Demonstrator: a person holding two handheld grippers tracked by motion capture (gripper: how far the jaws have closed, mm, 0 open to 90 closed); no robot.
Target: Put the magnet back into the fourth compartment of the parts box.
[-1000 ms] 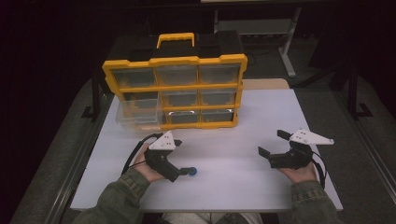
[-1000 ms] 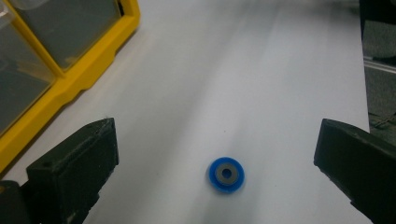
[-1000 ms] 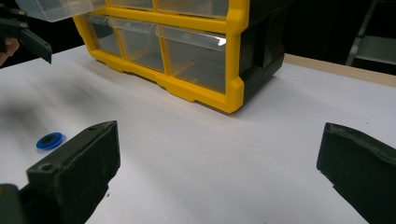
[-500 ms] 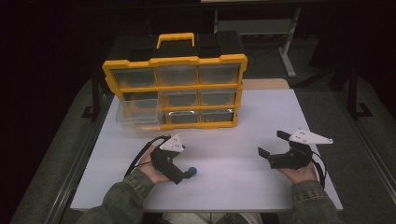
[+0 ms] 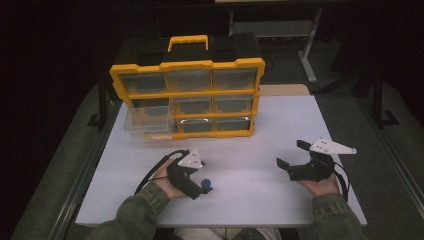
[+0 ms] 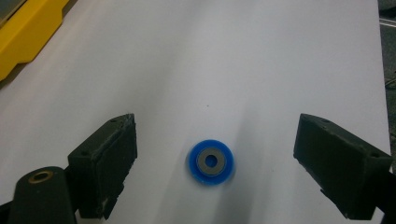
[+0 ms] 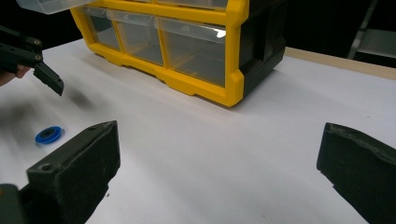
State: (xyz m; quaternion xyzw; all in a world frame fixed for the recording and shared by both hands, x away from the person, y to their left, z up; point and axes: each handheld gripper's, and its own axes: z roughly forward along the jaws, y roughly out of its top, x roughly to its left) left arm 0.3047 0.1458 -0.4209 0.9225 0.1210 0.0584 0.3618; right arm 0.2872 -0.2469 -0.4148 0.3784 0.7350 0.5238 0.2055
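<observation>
A small blue ring with a grey centre (image 5: 205,183) lies flat on the white table top (image 5: 280,130) at the front left. In the left gripper view the blue ring (image 6: 211,161) sits on the table between the two jaws of my left gripper (image 6: 217,128), which is open and touches nothing. From above, my left gripper (image 5: 201,188) points down and right over the ring. At the front right my right gripper (image 5: 290,154) rests open with nothing in it. Its own view has the open right gripper (image 7: 222,130) and, far left, the blue ring (image 7: 48,135).
A yellow and black organiser (image 5: 187,95) with several clear drawers stands at the back of the table. One clear drawer (image 5: 145,122) at its left is pulled out. The organiser's yellow front (image 7: 187,46) fills the top of the right gripper view. Dark floor surrounds the table.
My left gripper has shifted a little to the right and lower, bringing its open jaws over the blue ring. The ring and my right gripper have stayed put.
</observation>
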